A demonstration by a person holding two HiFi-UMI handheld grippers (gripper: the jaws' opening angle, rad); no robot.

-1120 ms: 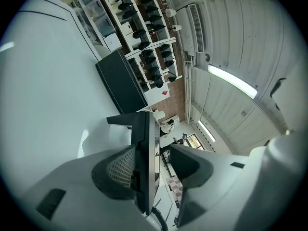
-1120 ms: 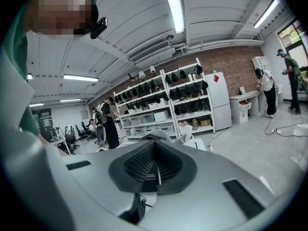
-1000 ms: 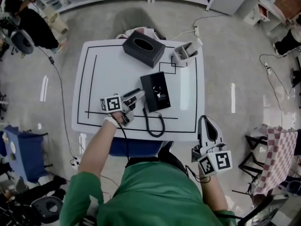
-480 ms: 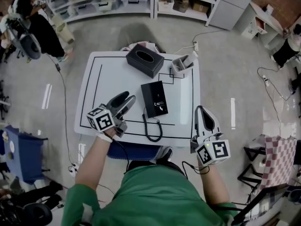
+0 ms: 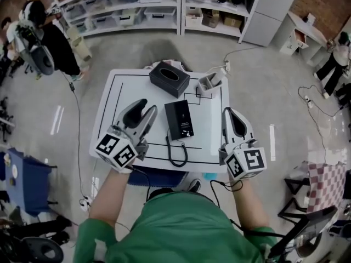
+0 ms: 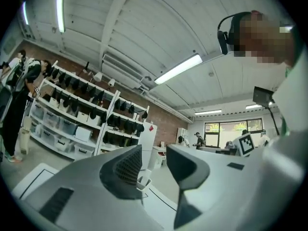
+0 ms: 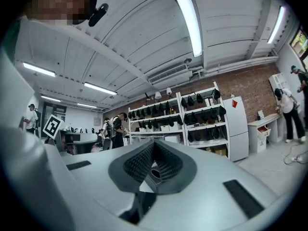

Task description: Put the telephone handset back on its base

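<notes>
The black telephone [image 5: 179, 119] lies in the middle of the white table [image 5: 126, 86], and its handset seems to rest along the base's left side. Its coiled cord [image 5: 174, 153] loops toward the front edge. My left gripper [image 5: 146, 106] is raised left of the phone, apart from it. In the left gripper view its jaws [image 6: 154, 158] are closing with a gap and nothing between them. My right gripper [image 5: 231, 113] is lifted over the table's right edge. In the right gripper view it [image 7: 153, 150] is shut with the pads meeting, empty.
A black tissue box [image 5: 169, 79] and a grey holder [image 5: 208, 81] stand at the table's far side. Black lines are marked on the tabletop. Shelves [image 5: 137, 4] line the far wall, people stand at the far left, and a cable [image 5: 74, 108] runs over the floor.
My left gripper has drawn back from the phone's left side and risen toward the camera. The right gripper has lifted from beside my body to over the table's right edge.
</notes>
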